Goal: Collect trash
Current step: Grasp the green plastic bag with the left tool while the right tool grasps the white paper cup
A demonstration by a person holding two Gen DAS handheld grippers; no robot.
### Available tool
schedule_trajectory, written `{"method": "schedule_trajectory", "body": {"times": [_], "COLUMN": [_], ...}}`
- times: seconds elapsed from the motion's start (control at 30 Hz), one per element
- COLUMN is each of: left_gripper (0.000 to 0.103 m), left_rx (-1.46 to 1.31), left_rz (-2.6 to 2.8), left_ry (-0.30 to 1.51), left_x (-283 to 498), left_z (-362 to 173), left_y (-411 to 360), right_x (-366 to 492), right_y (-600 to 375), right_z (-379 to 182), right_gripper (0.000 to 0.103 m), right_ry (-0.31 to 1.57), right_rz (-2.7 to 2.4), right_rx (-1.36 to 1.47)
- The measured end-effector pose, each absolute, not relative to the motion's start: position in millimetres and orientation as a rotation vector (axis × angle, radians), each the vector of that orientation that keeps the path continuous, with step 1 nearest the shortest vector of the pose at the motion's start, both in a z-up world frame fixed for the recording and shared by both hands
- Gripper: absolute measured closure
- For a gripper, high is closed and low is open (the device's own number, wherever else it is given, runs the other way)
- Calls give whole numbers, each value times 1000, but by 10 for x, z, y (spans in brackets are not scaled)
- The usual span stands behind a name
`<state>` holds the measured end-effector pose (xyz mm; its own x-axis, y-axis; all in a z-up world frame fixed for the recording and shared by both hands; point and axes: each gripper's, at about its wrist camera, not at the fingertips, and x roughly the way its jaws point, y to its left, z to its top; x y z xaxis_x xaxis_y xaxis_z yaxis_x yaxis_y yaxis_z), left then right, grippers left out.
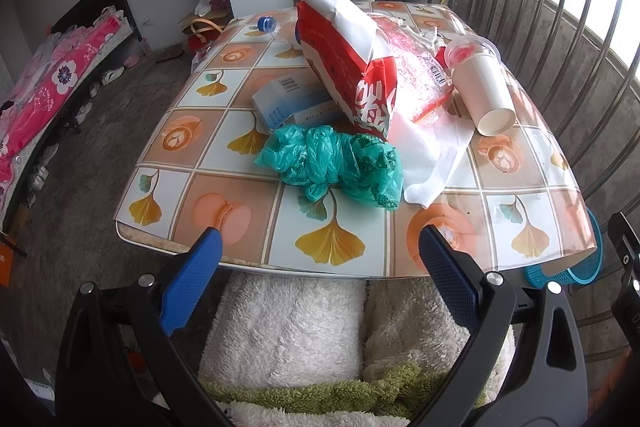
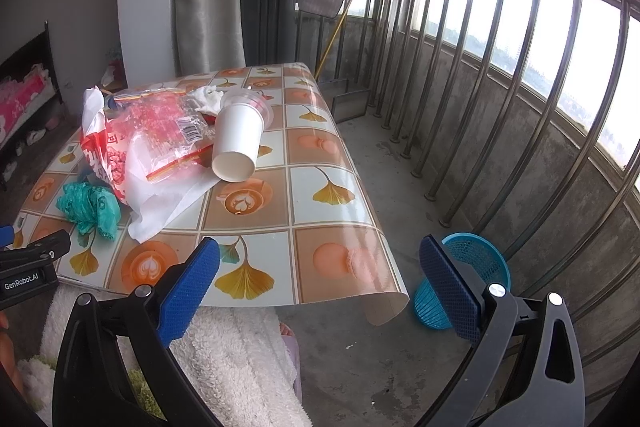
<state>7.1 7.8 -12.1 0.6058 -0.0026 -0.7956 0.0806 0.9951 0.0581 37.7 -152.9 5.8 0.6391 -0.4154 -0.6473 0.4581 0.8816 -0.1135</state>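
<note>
Trash lies piled on a small table (image 1: 168,187) (image 2: 332,227) with a leaf-pattern cloth. A crumpled green plastic bag (image 1: 336,163) (image 2: 90,207) sits nearest. Behind it are a red-and-white packet (image 1: 352,63) (image 2: 100,151), a blue-white carton (image 1: 288,99), a clear red-printed wrapper (image 1: 416,67) (image 2: 160,127), a white tissue (image 1: 432,155) (image 2: 168,203) and a tipped white paper cup (image 1: 484,87) (image 2: 238,143). A blue bottle cap (image 1: 267,23) shows at the back. My left gripper (image 1: 320,251) hovers open at the table's near edge. My right gripper (image 2: 320,259) is open over the near right corner.
A blue mesh basket (image 2: 468,283) (image 1: 568,271) lies on its side on the concrete floor right of the table. A metal railing (image 2: 520,87) curves along the right. A person's fluffy white garment (image 1: 300,331) fills the foreground. A bed with pink bedding (image 1: 52,87) stands far left.
</note>
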Motion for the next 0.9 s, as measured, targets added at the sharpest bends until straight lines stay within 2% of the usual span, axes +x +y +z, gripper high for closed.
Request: {"method": "schedule_trajectory", "body": {"times": [0.4, 0.73, 0.9], "left_gripper": [9, 9, 9], "left_rx": [79, -57, -109], "left_rz": [-49, -71, -234], "left_ry": [928, 839, 801], "left_x": [83, 329, 438], "left_z": [-121, 36, -14], "left_y": [169, 691, 828], "right_x": [348, 466, 708], "right_y": [-1604, -1727, -1877], "right_z": [27, 123, 121], "right_gripper": [6, 6, 6], "right_ry": [719, 589, 601], "right_rz": [-516, -460, -374], "right_rx": [86, 157, 267]}}
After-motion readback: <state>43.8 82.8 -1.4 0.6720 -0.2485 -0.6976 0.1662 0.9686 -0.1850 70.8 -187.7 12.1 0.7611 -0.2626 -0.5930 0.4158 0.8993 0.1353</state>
